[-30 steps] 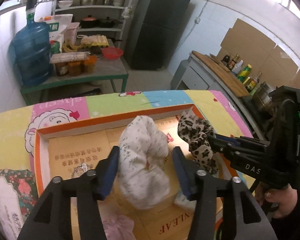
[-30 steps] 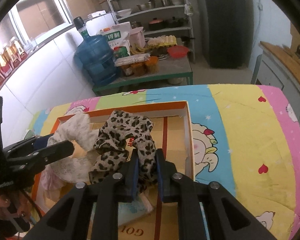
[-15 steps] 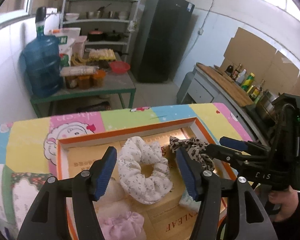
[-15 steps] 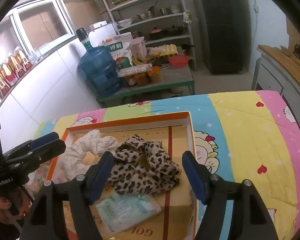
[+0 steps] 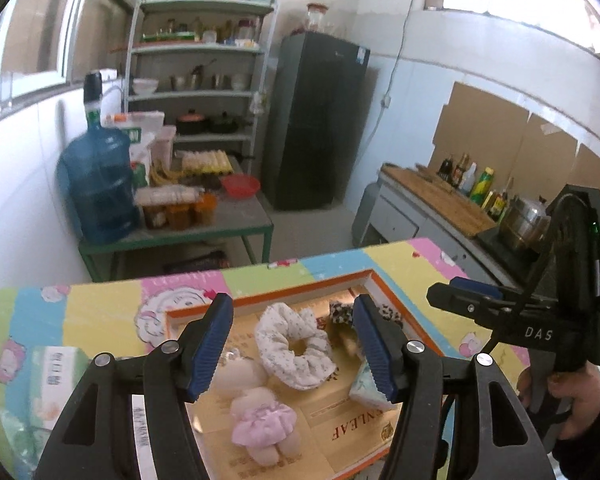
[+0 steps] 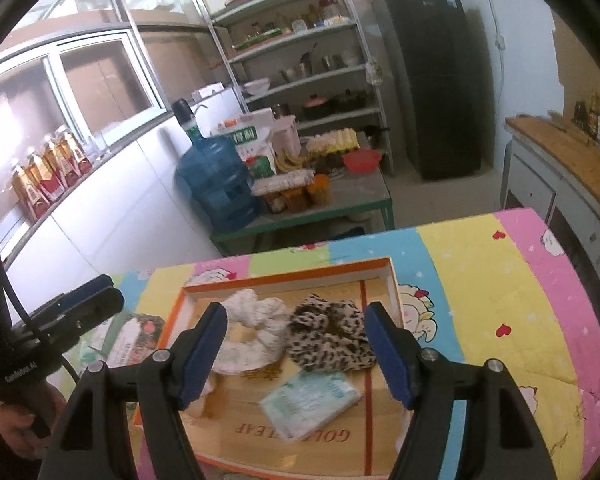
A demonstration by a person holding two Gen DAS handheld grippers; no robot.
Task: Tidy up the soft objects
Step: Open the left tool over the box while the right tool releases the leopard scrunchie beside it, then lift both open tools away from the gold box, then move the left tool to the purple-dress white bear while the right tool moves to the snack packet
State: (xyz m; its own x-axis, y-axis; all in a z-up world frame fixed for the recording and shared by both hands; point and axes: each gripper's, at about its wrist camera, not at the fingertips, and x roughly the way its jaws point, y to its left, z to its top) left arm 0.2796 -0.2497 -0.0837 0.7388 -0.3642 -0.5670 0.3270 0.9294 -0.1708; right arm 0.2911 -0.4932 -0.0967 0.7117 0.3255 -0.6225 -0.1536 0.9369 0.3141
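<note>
counter [image 6: 500, 280] under a cartoon cloth carries an orange-rimmed box [image 6: 392, 280]. inside it: white scrunchie [image 5: 292, 346] beside leopard scrunchie [image 6: 330, 338], pink plush [image 5: 264, 428], tissue pack [image 6: 310, 402]. left tool [image 5: 294, 346] and right tool [image 6: 296, 350] both spread wide, holding nothing, above the box.

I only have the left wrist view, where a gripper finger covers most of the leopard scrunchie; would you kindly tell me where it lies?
Observer: The leopard scrunchie lies flat in the box, against the right side of the white scrunchie.
Operator: Thank you. Is the right gripper holding anything?
Observer: No, the right gripper is empty, and its jaws stand wide open with both scrunchies framed between them.
Operator: And the tissue pack?
Observer: The tissue pack shows whole on the box floor, just nearer the camera than the leopard scrunchie.
</note>
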